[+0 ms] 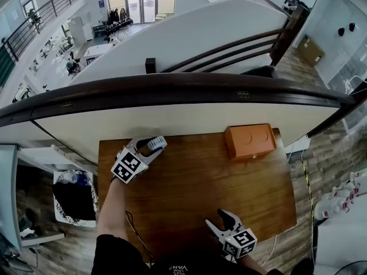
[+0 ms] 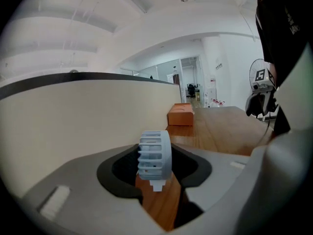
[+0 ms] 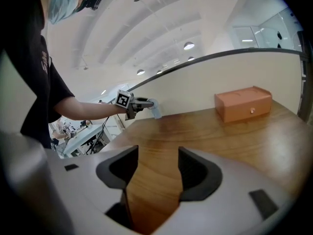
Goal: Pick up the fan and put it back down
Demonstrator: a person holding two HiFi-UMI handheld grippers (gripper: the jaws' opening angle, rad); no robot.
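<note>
The left gripper (image 2: pixel 155 166) grips the fan (image 2: pixel 155 154) just over the table (image 1: pixel 189 182), so pickup looks done; setting down remains. The right gripper (image 3: pixel 155 173) gapes, empty.

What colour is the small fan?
The fan is pale blue, and it shows best in the left gripper view.

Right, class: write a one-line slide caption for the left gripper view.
Left gripper grips a small pale-blue fan, with the wooden table and an orange box beyond.
</note>
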